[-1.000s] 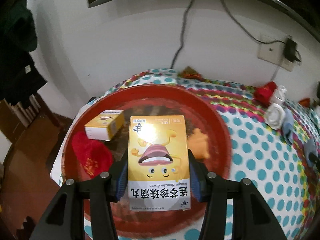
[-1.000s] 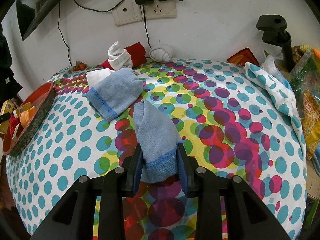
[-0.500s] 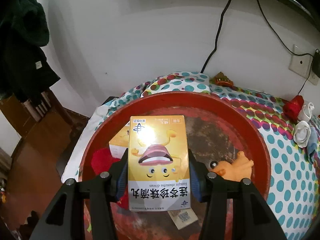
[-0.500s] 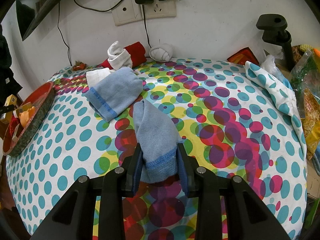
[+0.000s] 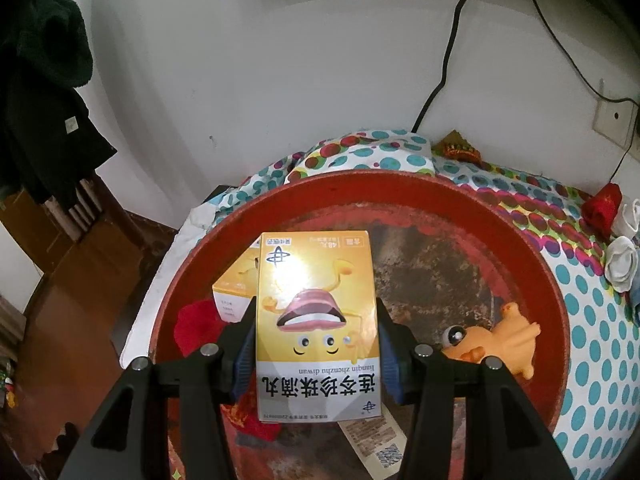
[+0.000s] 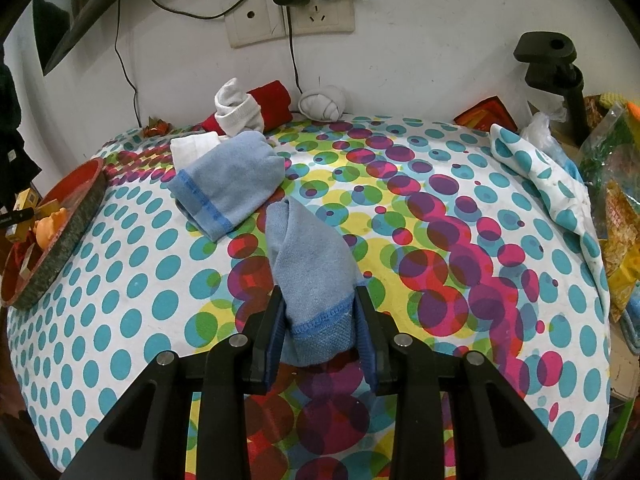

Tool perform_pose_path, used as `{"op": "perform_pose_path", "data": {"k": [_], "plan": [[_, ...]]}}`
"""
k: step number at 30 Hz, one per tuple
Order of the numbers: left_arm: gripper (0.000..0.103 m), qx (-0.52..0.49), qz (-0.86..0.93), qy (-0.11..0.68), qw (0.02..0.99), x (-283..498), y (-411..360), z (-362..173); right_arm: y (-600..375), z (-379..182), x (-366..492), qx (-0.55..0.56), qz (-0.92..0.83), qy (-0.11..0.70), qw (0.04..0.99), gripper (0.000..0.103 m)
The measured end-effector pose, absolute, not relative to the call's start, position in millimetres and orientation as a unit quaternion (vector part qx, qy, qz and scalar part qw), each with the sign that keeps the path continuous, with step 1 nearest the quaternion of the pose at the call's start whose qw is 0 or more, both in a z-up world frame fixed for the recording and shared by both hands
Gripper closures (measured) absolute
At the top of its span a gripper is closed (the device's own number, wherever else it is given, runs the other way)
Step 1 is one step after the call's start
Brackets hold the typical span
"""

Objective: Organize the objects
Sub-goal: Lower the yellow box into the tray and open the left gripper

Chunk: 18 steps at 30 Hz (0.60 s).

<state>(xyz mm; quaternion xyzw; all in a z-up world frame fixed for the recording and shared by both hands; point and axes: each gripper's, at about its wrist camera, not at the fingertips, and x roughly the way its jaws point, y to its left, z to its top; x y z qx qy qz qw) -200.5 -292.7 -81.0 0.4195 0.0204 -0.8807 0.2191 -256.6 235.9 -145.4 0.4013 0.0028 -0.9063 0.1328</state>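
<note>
The left tongs (image 5: 316, 344) pinch a yellow box (image 5: 316, 320) upright, probably just above the red tray (image 5: 400, 188) at frame centre, while the right tongs (image 6: 320, 320) pinch a blue sock (image 6: 308, 256) trailing up-frame on the table (image 6: 440, 184).

- In my left view the red tray (image 5: 460, 196) has bare floor at its far and middle-right part.
- Its left side is crowded by a small yellow box (image 5: 234, 288) and red cloth (image 5: 196, 326); the orange toy (image 5: 496, 340) blocks the right rim.
- In my right view the tablecloth (image 6: 460, 240) lies open toward its right edge; a folded blue sock (image 6: 228, 186) blocks the far left.
</note>
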Motion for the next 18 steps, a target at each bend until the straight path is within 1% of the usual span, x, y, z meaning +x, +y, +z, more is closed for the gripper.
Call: {"op": "perform_pose_path", "data": {"k": [11, 13, 15, 18], "plan": [[0.05, 0.427, -0.874, 0.031, 0.229, -199, -299, -92, 233, -145, -256, 0.403, -0.906, 0.014, 0.127, 0.071], [0.049, 0.427, -0.874, 0.037, 0.229, -197, -301, -92, 230, -145, -255, 0.404, -0.906, 0.019, 0.124, 0.071], [0.047, 0.426, -0.875, 0.045, 0.224, -194, -303, -92, 228, -144, -254, 0.404, -0.906, 0.024, 0.122, 0.071], [0.047, 0.426, -0.876, 0.05, 0.22, -190, -305, -92, 227, -144, -254, 0.404, -0.906, 0.025, 0.121, 0.07]]}}
